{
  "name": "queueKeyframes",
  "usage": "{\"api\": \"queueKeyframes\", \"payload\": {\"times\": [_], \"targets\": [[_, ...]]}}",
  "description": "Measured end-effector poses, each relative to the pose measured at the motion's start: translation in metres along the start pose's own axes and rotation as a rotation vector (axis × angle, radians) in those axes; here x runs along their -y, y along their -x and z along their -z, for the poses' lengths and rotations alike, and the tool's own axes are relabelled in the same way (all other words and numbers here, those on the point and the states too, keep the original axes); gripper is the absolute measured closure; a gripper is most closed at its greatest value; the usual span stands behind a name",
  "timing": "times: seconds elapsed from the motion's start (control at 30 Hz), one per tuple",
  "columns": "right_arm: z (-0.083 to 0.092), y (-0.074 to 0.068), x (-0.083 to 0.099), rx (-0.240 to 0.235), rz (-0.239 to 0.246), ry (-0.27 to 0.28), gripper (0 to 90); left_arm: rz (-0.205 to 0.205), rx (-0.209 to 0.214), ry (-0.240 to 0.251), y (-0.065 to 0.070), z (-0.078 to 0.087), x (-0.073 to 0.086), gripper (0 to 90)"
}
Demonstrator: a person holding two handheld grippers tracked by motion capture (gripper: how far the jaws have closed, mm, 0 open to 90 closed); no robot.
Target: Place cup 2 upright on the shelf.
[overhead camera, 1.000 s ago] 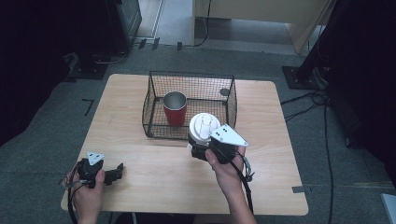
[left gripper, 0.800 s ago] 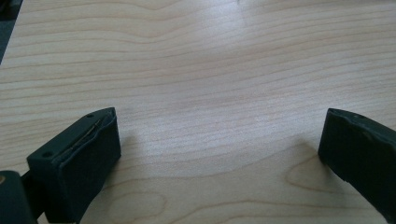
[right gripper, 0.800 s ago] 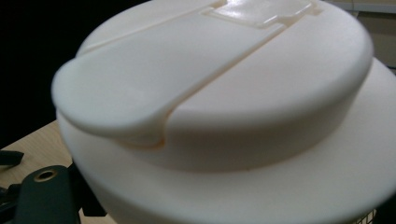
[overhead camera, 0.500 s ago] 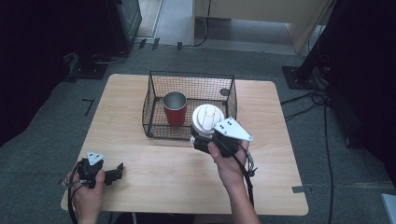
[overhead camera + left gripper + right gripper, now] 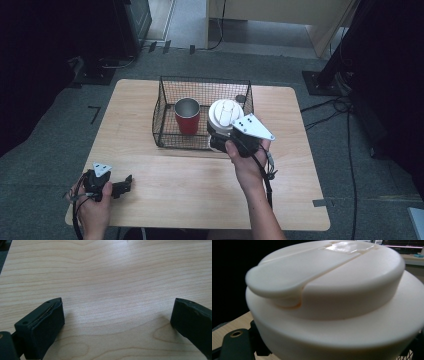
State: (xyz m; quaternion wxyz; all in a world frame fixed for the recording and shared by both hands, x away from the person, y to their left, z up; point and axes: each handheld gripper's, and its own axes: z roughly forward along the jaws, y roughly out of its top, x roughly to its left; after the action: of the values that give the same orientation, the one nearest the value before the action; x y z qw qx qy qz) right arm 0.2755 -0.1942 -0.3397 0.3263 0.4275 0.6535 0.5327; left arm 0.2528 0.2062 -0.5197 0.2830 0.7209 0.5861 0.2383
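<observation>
The white lidded container (image 5: 226,116) is up off the table, clamped in the right gripper (image 5: 225,137), and it hangs over the near right corner of the wire basket (image 5: 165,107). In the right gripper view its white lid (image 5: 324,277) has a flat tab across the top, and the jaws press in low on either side of the body. From where I stand I cannot quite tell whether its base has cleared the basket's rim or sits just outside the front wire; it looks about level with the top edge.

Inside the basket, to the left of the container, a red cup (image 5: 187,116) with a metal lining stands upright, apart from the white one. A small dark round thing (image 5: 241,99) lies in the far right corner of the basket.

The left gripper (image 5: 117,186) rests near the front left corner of the wooden table (image 5: 200,190), its jaws spread wide with nothing but bare wood between them.

I would judge this the carrying step: the container is being brought to go into the basket beside the cup. The next move calls for lifting it clear of the rim, shifting it over the free space on the right, keeping off the cup, then lowering it level before letting go.
</observation>
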Motion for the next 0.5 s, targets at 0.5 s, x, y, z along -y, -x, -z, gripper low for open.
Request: {"api": "queueKeyframes", "payload": {"times": [0.5], "targets": [[-0.026, 0.011, -0.024, 0.035, 0.0, 0.024, 16.2, 0.0, 0.0, 0.0, 0.0, 0.0, 0.0, 0.0]]}}
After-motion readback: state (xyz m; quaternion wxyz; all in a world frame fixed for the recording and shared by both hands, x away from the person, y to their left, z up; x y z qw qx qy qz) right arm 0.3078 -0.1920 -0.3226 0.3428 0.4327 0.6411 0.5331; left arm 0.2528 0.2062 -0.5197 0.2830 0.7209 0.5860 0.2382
